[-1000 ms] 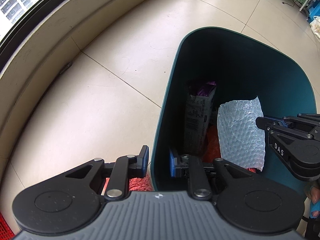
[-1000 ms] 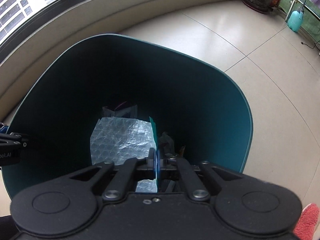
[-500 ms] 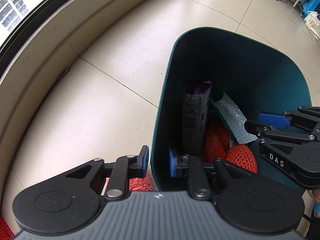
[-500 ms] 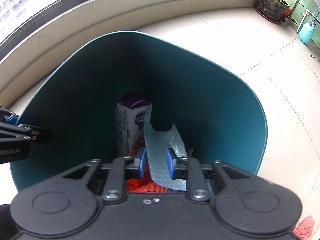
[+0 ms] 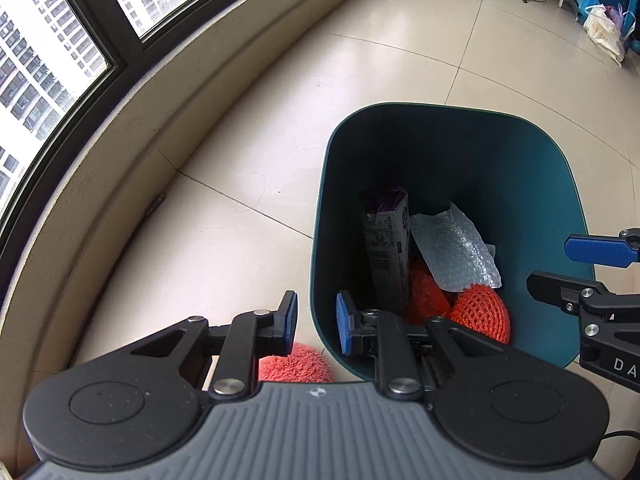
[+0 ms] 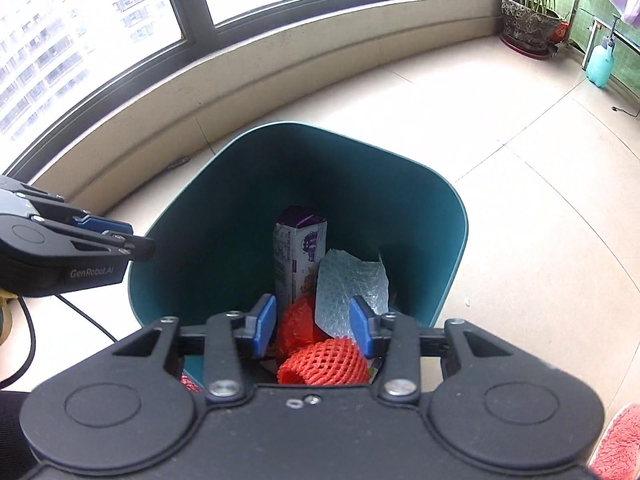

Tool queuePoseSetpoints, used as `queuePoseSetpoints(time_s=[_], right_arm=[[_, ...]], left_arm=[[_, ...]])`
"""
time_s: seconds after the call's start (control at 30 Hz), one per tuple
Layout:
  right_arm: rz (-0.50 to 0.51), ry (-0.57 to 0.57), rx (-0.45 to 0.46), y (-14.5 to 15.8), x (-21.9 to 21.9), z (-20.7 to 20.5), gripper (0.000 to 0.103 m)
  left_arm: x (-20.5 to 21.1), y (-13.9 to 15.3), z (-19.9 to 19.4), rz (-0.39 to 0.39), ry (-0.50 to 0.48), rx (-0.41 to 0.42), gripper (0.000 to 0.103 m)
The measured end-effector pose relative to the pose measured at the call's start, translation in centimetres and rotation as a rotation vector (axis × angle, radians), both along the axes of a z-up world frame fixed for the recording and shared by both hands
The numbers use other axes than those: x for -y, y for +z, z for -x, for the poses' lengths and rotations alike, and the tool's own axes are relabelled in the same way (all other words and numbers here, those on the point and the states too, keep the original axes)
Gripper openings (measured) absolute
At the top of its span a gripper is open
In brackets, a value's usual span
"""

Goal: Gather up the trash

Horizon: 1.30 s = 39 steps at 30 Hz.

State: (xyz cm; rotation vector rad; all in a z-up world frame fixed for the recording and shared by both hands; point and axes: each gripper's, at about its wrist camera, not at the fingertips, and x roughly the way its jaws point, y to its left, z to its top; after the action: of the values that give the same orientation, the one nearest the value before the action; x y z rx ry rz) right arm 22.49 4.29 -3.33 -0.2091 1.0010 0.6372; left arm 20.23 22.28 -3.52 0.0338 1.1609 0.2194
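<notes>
Crinkled bubble wrap [image 6: 352, 288] in smooth teal bin [image 6: 448, 248].

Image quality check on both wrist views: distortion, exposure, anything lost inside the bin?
Left wrist: strong fisheye curve on the sill, window bright but readable, bin walls dark, trash still legible. Right wrist: window nearly blown out, same curvature, carton and bubble wrap sharp; no motion blur.

The left gripper [image 6: 142, 249] body carries the marking "GenRobot.AI" in grey lettering on its side face. The right gripper [image 5: 560, 268] body shows the letters "DA", cut off at the frame edge. The carton [image 6: 298, 256] bears print and a barcode, too small to read.
</notes>
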Motion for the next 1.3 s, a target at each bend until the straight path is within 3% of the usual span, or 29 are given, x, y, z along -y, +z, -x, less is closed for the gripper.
queuePoseSetpoints(time_s=[0.37,0.57,1.03,1.2,1.3], right_arm=[[-0.155,-0.023,0.101,4.9,3.8,4.6,0.057],[-0.219,-0.041,0.146,6.3,5.9,7.0,0.067],[-0.281,-0.071,0.245,6.8,8.7,11.8,0.099],[-0.283,-0.085,0.295,6.5,9.3,13.5,0.103],[-0.299,-0.123,0.288,6.2,9.6,14.0,0.103]], left_arm=[[3.4,5.5,5.6,-0.026,-0.042,0.121,0.021],[5.2,7.0,8.9,-0.010,-0.050,0.204,0.052],[8.8,7.4,14.1,0.021,-0.068,0.309,0.067],[9.6,7.8,16.1,0.064,-0.084,0.354,0.081],[10.3,7.6,17.0,0.080,-0.093,0.365,0.082]])
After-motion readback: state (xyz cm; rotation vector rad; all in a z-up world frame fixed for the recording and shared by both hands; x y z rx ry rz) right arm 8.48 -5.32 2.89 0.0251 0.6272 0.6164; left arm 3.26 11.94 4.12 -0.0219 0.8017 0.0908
